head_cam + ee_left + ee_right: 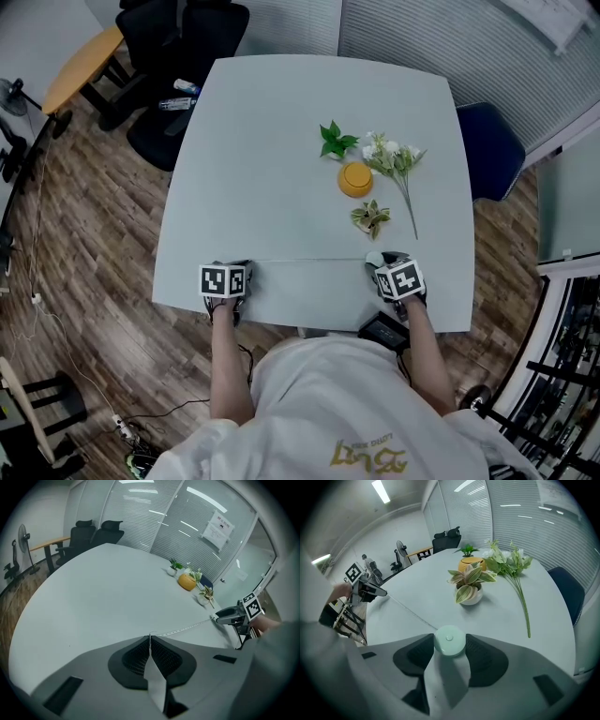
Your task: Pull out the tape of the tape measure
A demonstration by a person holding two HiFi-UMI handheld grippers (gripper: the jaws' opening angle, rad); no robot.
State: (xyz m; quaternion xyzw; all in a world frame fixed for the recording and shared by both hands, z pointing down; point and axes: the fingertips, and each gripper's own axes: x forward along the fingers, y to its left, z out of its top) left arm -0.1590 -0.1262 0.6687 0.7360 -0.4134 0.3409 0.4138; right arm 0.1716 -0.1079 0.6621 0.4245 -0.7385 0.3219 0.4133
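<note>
A round pale-green tape measure [449, 642] sits between the jaws of my right gripper [379, 265], which grips it near the table's front edge. Its thin white tape [309, 261] is drawn out to the left along the grey table [281, 122]. My left gripper [244, 269] is shut on the tape's end [150, 635]. In the left gripper view the tape [187, 627] runs across to the right gripper [233, 616]. In the right gripper view the tape [405, 607] leads off to the left gripper [370, 591].
Behind the tape stand a small striped potted plant [371, 217], an orange pot [355, 178], a green sprig [336, 141] and white artificial flowers [396, 157]. Black office chairs [183, 56] are at the far left, a blue chair [492, 150] at the right.
</note>
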